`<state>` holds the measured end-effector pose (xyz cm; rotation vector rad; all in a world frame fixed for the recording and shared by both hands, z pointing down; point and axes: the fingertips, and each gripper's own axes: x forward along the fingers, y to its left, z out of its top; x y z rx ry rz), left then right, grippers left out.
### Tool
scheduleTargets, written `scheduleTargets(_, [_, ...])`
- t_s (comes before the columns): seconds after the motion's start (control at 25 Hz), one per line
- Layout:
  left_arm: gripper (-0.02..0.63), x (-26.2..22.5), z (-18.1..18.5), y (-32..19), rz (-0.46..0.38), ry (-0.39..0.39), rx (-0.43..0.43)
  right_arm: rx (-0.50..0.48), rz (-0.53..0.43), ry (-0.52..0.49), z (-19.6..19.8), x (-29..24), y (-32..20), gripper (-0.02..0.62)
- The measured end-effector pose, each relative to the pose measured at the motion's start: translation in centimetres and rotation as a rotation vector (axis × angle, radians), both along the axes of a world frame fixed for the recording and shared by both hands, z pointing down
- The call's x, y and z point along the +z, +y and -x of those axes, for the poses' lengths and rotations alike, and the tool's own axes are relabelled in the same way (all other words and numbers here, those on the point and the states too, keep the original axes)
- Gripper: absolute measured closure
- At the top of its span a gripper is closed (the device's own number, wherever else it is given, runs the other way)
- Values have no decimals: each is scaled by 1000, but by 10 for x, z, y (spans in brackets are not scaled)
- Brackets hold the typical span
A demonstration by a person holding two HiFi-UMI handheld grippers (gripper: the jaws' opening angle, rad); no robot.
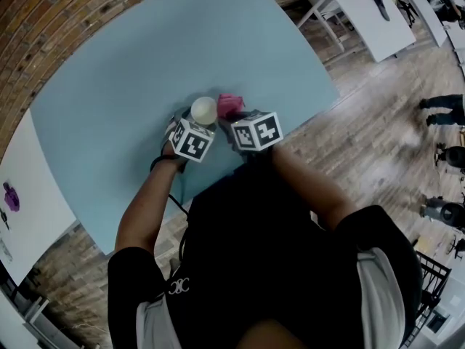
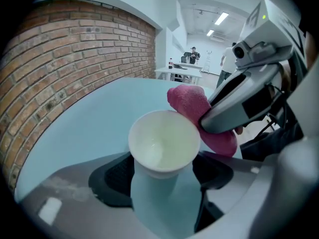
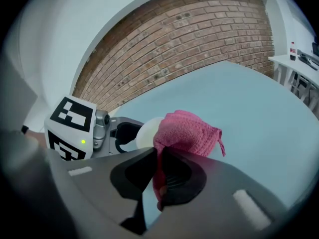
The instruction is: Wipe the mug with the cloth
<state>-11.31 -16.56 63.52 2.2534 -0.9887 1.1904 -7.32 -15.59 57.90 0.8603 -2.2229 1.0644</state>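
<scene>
A white mug (image 2: 163,146) stands upright between the jaws of my left gripper (image 2: 162,176), which is shut on it; it also shows in the head view as a pale round mug (image 1: 204,110) above the light blue table (image 1: 131,78). My right gripper (image 3: 158,171) is shut on a pink cloth (image 3: 185,132). The cloth (image 2: 199,114) presses against the mug's right rim. In the head view the cloth (image 1: 230,105) sits just right of the mug, with both marker cubes below them. The mug's handle is not visible.
A brick wall (image 2: 65,59) runs along the table's far side. White tables (image 1: 378,13) stand beyond on the wooden floor (image 1: 378,144), with people (image 1: 445,107) at the right. Another white table (image 1: 22,195) is at the left.
</scene>
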Motion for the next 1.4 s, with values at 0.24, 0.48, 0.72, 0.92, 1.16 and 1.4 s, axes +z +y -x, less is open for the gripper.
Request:
scheduleTargets(0.24, [225, -5, -1, 0, -14, 7, 14, 31, 24, -77, -4, -1, 0, 560])
scheduleTargets(0.48, [225, -4, 1, 1, -2, -5, 24, 46, 35, -127, -11, 1, 2, 560])
scheduleTargets(0.72, [225, -4, 4, 2, 15, -18, 31, 71, 23, -153, -18, 7, 4, 560])
scheduleTargets(0.92, [227, -5, 5, 3, 20, -17, 15, 124, 54, -144, -31, 31, 3, 560])
scheduleTargets(1.16, [227, -6, 4, 3, 26, -22, -3, 205, 131, -184, -27, 55, 0, 561])
scheduleTargets(1.4, [229, -6, 5, 0, 29, -8, -58, 214, 128, -123, -14, 68, -1, 560])
